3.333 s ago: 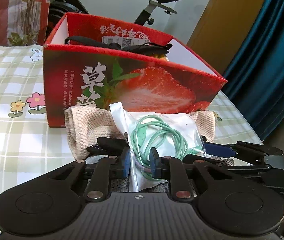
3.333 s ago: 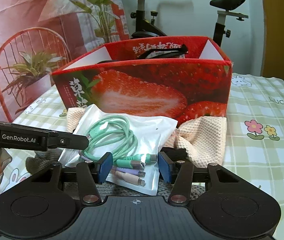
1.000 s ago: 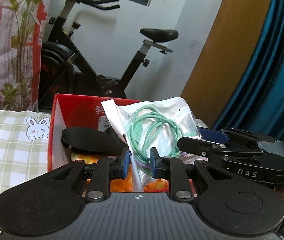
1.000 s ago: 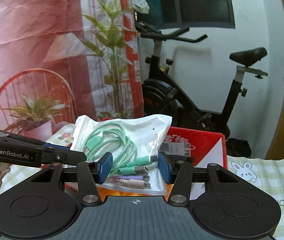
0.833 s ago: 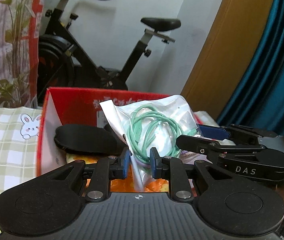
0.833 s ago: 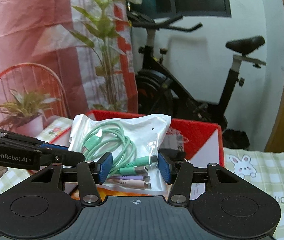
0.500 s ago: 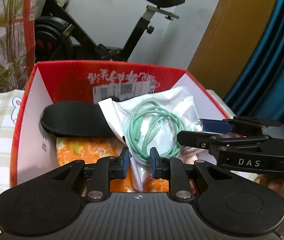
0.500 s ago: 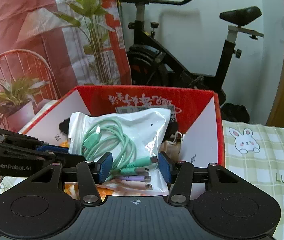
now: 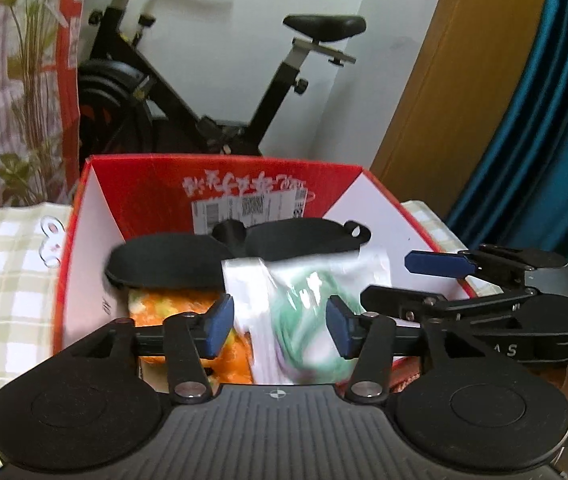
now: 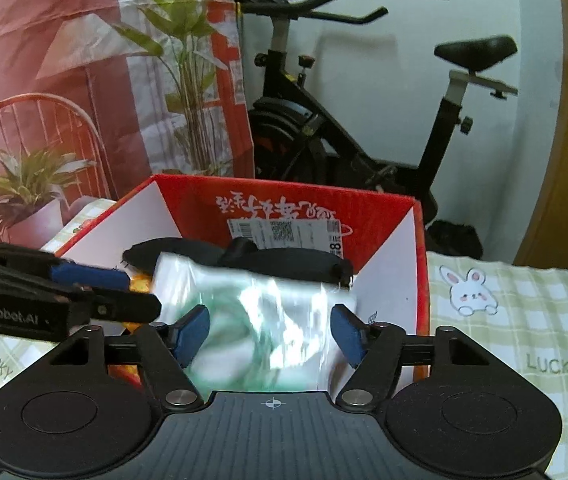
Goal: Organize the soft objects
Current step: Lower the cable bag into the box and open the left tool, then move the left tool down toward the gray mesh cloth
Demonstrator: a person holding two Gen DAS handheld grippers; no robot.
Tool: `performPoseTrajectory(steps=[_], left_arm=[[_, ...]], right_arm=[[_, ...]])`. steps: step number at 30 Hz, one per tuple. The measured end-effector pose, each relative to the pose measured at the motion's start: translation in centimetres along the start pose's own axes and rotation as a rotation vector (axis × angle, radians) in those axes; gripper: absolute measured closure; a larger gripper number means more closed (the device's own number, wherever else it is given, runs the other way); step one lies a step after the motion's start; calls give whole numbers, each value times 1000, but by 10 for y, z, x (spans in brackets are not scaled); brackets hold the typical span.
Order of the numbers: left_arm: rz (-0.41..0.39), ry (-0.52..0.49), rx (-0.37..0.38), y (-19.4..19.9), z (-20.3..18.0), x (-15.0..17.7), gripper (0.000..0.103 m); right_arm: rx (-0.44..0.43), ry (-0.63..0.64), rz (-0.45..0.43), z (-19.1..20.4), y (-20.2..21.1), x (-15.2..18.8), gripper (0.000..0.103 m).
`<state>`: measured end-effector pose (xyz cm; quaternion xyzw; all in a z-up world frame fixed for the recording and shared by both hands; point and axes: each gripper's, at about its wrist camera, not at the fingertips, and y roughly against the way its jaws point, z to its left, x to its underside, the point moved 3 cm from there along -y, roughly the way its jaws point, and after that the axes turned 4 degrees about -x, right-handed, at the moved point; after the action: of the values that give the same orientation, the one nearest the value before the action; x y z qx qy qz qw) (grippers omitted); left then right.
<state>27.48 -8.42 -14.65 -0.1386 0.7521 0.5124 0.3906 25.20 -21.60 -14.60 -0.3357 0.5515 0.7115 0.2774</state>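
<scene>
A clear plastic bag of mint-green cables [image 9: 304, 308] [image 10: 259, 312] is blurred in motion just above the open red strawberry box [image 9: 223, 164] [image 10: 284, 188]. It sits between the jaws of both grippers, and no pad presses on it. My left gripper [image 9: 279, 328] is opening, with a gap on each side of the bag. My right gripper [image 10: 269, 334] is opening too, its blue pads clear of the bag. Inside the box lie a black soft pad [image 9: 163, 256] [image 10: 284, 260] and an orange floral cloth [image 9: 163, 304].
The box stands on a green checked tablecloth [image 10: 504, 320] with rabbit prints. Behind it are an exercise bike [image 9: 211, 92], a plant [image 10: 23, 184] by a red-patterned curtain, a wooden door [image 9: 444, 100] and a blue curtain [image 9: 544, 120].
Both grippers' jaws have spread apart and let go of the cable bag, which now drops blurred into the box. Before, both were shut on it while lowering it over the box.
</scene>
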Motion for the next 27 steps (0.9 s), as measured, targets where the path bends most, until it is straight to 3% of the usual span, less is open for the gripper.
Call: performPoseTrajectory(steps=[5, 7, 10, 13, 27], left_arm=[[-48, -35, -45, 22, -3, 1, 31], [-58, -46, -68, 30, -4, 3, 21], [-84, -56, -95, 44, -2, 7, 12], [-102, -55, -122, 58, 1, 12, 7], [-127, -31, -195, 105, 20, 60, 6]], right_arm=[[11, 48, -11, 16, 13, 2, 16], [19, 58, -18, 22, 18, 3, 8], [22, 63, -29, 30, 26, 7, 0], [24, 53, -34, 35, 31, 11, 1], [47, -3, -70, 52, 60, 56, 0]])
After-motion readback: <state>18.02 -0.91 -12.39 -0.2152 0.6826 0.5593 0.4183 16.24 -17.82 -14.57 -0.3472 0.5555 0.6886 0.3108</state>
